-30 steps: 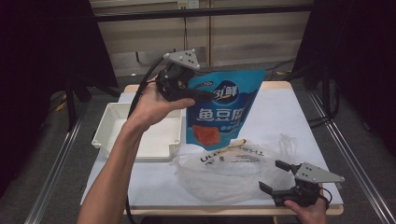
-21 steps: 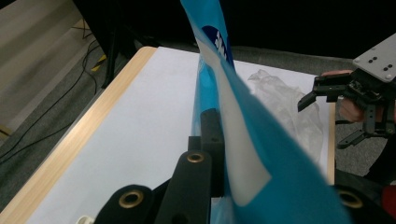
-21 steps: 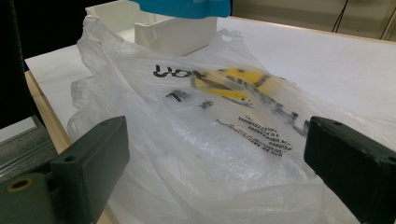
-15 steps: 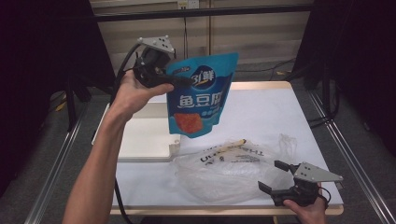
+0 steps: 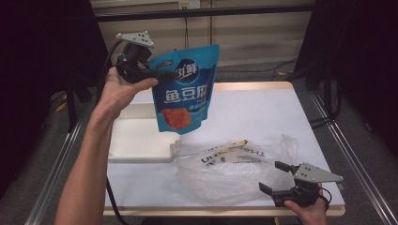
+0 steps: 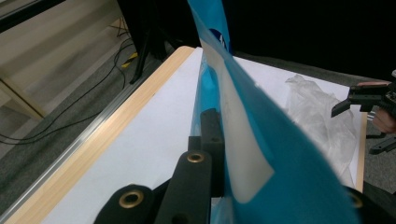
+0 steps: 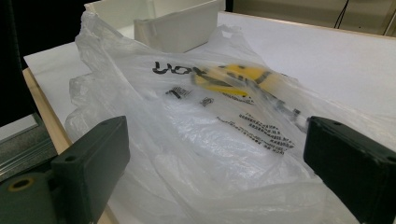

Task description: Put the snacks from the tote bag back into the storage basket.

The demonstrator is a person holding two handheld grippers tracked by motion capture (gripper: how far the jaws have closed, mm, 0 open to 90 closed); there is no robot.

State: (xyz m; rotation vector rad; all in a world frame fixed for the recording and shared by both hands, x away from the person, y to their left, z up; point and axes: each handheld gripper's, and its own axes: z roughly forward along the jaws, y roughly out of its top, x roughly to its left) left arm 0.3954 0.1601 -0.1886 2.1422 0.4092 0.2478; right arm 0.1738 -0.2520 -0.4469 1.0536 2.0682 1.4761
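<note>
L gripper [image 5: 157, 75] jaws clenched on the top left corner of the blue pouch [image 5: 185, 96]; in the left gripper view the pouch edge runs between the black jaws, w/ the pouch [image 6: 261, 140] fanning out to the right of them. Pouch hangs in the air, upright, slightly tilted, above the far left part of the table [image 5: 263, 112], its bottom over the white tray [image 5: 136, 140] edge. L hand [image 5: 119, 91] wraps the gripper body, forearm coming up from bottom left.

R gripper [image 5: 277, 178] jaws released, spread wide, nothing pinched. It sits at the near right corner of the table, pointing at the plastic bag [image 5: 230, 168]; in the right gripper view the bag [image 7: 210, 140] lies between & beyond the two jaws, not pressed by either. Bag is clear w/ black print & a yellow patch, crumpled flat on the table, just beside the tray [image 7: 177, 23] on its near right. R hand [image 5: 307, 211] at the bottom edge.
</note>
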